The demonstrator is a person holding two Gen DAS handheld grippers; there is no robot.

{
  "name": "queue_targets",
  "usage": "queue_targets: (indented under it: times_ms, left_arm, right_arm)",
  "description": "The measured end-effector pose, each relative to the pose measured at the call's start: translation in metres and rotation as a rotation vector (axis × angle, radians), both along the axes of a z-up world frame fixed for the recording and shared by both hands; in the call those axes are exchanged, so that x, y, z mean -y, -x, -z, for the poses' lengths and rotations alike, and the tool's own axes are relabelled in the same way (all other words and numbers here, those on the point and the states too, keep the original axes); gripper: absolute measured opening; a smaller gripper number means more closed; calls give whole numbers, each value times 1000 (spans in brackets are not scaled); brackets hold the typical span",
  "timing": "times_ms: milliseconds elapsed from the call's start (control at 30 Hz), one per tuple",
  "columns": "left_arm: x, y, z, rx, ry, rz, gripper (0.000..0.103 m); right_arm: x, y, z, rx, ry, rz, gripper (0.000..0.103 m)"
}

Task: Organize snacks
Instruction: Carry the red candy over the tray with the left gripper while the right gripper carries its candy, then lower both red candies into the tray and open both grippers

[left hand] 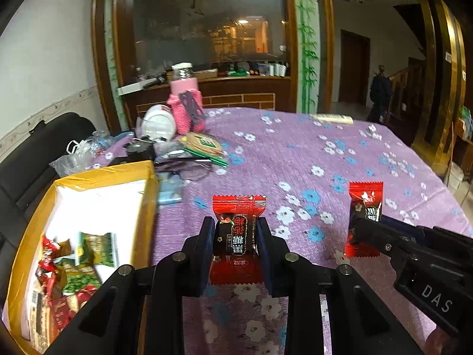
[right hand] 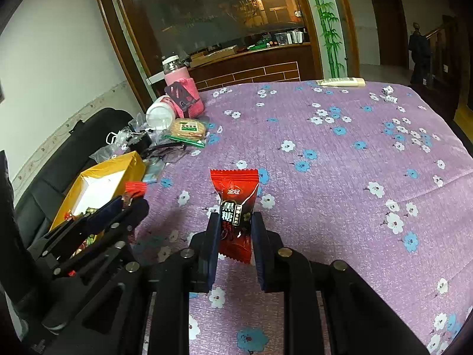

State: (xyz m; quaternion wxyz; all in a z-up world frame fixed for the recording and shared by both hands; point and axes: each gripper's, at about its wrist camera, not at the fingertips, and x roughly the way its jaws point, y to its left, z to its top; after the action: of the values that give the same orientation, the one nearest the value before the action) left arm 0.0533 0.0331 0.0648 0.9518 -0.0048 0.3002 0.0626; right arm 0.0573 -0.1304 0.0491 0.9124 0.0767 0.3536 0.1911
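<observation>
My left gripper is shut on a red and black candy packet, held upright just above the purple floral tablecloth. To its left stands a yellow cardboard box with several snack packets in its near end. My right gripper is shut on a second, matching red candy packet, also upright over the cloth. In the left wrist view the right gripper and its packet appear at the right. In the right wrist view the left gripper sits beside the yellow box.
Behind the box lie a wrapped biscuit pack, crumpled plastic bags, a white tub and a pink-sleeved bottle. A black seat lines the left edge. A cream tube and small white cubes rest at the far side.
</observation>
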Motion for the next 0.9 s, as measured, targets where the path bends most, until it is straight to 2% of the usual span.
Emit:
queue_targets:
  times_ms: [267, 433, 633, 733, 900]
  left_arm:
    - [-41, 40, -20, 45, 59, -55, 29]
    - [-81, 66, -20, 46, 62, -124, 29]
    - [-140, 93, -8, 17, 72, -243, 30]
    - [-169, 99, 4, -17, 104, -301, 30]
    - [-197, 103, 19, -44, 139, -365, 30]
  right_arm:
    - [-26, 19, -12, 29, -17, -81, 20]
    - [-69, 42, -19, 19, -22, -224, 20]
    - [-127, 71, -18, -16, -3, -382, 20]
    - [-155, 81, -14, -33, 25, -444, 20]
    - [-193, 93, -7, -34, 81, -499, 20]
